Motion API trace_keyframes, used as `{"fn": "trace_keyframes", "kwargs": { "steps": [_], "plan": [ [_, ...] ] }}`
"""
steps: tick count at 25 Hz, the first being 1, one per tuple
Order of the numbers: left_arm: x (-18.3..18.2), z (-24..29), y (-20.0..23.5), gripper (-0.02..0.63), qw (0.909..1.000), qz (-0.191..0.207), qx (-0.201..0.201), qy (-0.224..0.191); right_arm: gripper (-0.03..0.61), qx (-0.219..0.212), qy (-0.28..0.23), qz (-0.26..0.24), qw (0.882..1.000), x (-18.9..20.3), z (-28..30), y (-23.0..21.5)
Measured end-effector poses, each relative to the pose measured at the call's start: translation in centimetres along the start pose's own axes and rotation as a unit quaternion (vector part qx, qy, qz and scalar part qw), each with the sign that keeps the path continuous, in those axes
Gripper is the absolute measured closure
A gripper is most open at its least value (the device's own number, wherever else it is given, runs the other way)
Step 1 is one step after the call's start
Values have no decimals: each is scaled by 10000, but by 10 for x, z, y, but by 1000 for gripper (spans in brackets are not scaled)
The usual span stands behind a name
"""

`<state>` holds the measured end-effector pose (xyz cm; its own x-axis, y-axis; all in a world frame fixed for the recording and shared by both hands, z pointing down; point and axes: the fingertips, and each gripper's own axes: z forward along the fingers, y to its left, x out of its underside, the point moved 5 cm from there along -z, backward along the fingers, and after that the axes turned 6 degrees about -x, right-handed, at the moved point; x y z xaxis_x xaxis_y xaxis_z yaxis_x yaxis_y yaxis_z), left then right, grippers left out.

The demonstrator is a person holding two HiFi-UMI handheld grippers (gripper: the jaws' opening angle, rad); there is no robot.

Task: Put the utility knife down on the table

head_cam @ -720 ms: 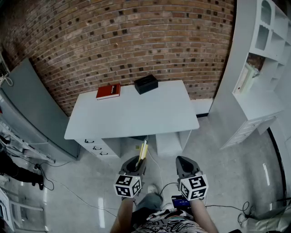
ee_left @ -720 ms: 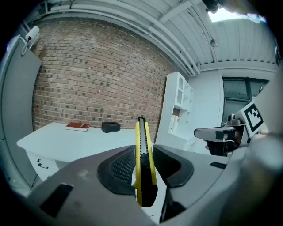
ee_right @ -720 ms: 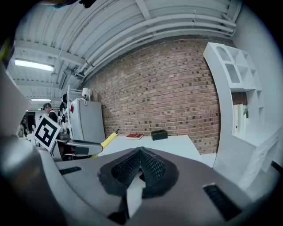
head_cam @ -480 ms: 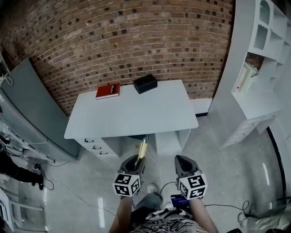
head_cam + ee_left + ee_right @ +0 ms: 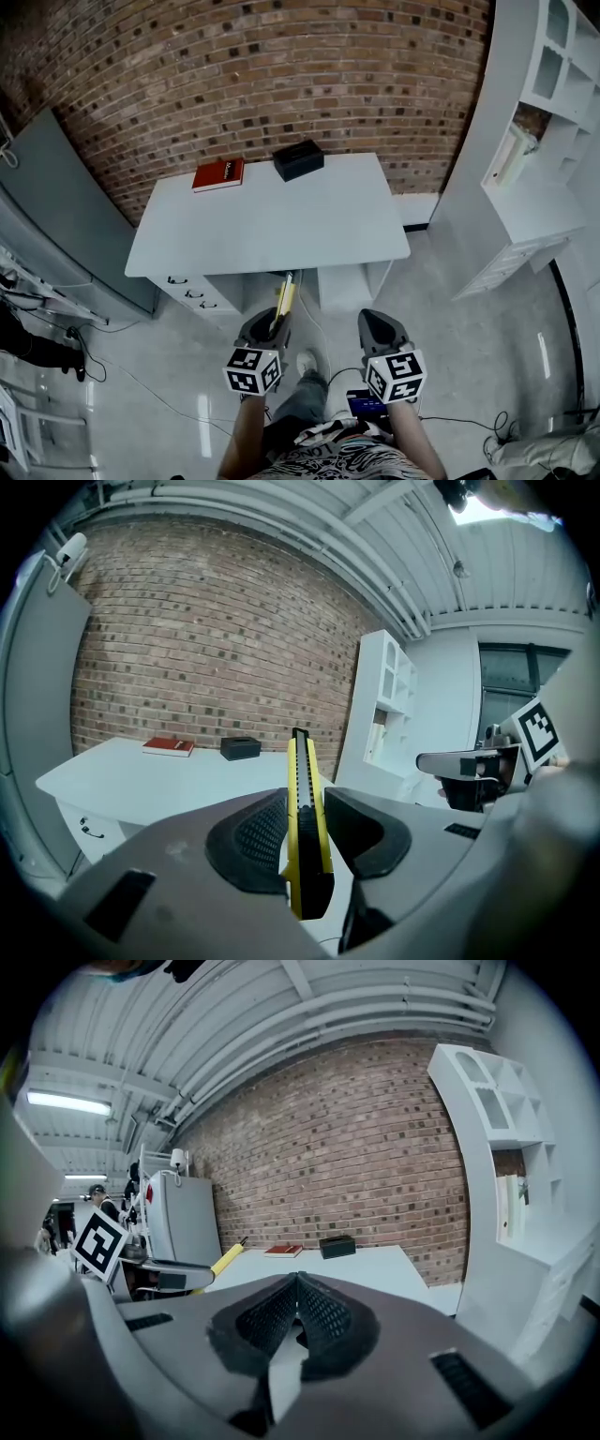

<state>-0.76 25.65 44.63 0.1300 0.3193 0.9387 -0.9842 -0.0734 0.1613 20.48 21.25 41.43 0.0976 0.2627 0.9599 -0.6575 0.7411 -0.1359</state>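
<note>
My left gripper (image 5: 269, 325) (image 5: 303, 832) is shut on a yellow and black utility knife (image 5: 283, 300) (image 5: 304, 808), which sticks forward out of the jaws towards the white table (image 5: 272, 234) (image 5: 169, 771). The knife also shows in the right gripper view (image 5: 223, 1259). I hold it in front of the table's near edge, above the floor. My right gripper (image 5: 375, 328) (image 5: 297, 1309) is shut with nothing between its pads, level with the left one.
A red book (image 5: 218, 174) (image 5: 170, 747) and a black box (image 5: 298, 159) (image 5: 241, 748) lie at the table's far edge by the brick wall. White shelving (image 5: 544, 122) stands on the right, a grey cabinet (image 5: 47, 216) on the left. Cables trail on the floor.
Both grippers and the knife have come slightly nearer the table's front edge; the view has shifted a little. The grips are unchanged.
</note>
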Motion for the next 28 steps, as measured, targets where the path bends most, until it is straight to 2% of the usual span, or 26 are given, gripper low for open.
{"fn": "trace_keyframes", "kwargs": {
  "steps": [8,17,19,23,28],
  "plan": [
    [-30,104,64,489,10000,-49,43,-72,577,-21,177,-67,9998,-14,118,-44],
    [-70,226,138,489,9987,26,398,319,577,249,570,-4,9981,-51,254,-89],
    [-74,242,151,489,9984,3,453,333,577,330,574,54,9978,-55,270,-95],
    [-73,262,171,489,9979,-76,500,409,577,360,392,492,9974,-62,290,-104],
    [-74,277,182,489,9973,-71,555,482,577,501,315,522,9969,-69,302,-115]
  ]
}}
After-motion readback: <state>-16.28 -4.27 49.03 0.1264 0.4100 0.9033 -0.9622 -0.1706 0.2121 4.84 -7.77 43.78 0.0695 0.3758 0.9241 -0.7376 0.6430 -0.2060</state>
